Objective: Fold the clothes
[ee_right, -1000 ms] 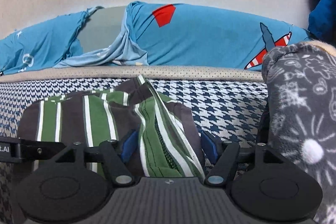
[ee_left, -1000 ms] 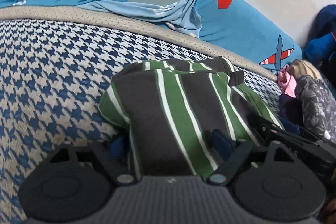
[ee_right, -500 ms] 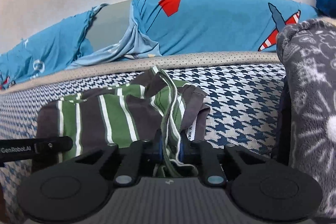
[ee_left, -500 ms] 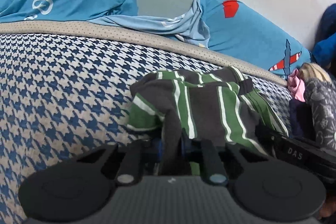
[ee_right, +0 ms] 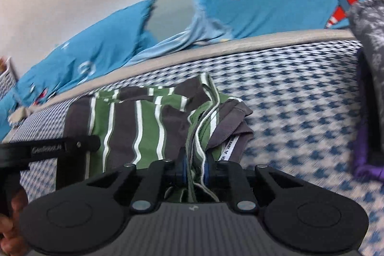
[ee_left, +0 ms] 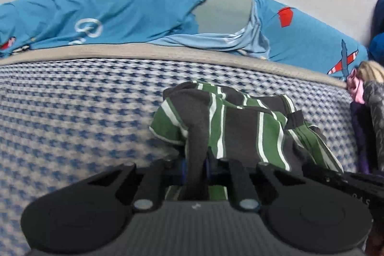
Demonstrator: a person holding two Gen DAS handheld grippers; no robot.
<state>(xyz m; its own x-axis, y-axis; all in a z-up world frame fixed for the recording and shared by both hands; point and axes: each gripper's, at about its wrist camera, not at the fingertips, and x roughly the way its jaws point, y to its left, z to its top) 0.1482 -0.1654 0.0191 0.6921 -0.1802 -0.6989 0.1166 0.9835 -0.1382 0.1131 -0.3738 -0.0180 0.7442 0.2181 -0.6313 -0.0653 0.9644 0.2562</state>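
Left gripper (ee_left: 195, 170) and right gripper (ee_right: 195, 169) are each clenching the striped shirt (ee_left: 240, 121), probably at its hem; lifting evenly should be keeping the fold square.

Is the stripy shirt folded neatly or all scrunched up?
Scrunched up. The stripy shirt lies bunched, with both grippers pinching its near edge.

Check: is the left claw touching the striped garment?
Touching. The left wrist view shows the left claw shut on a dark fold of the striped garment.
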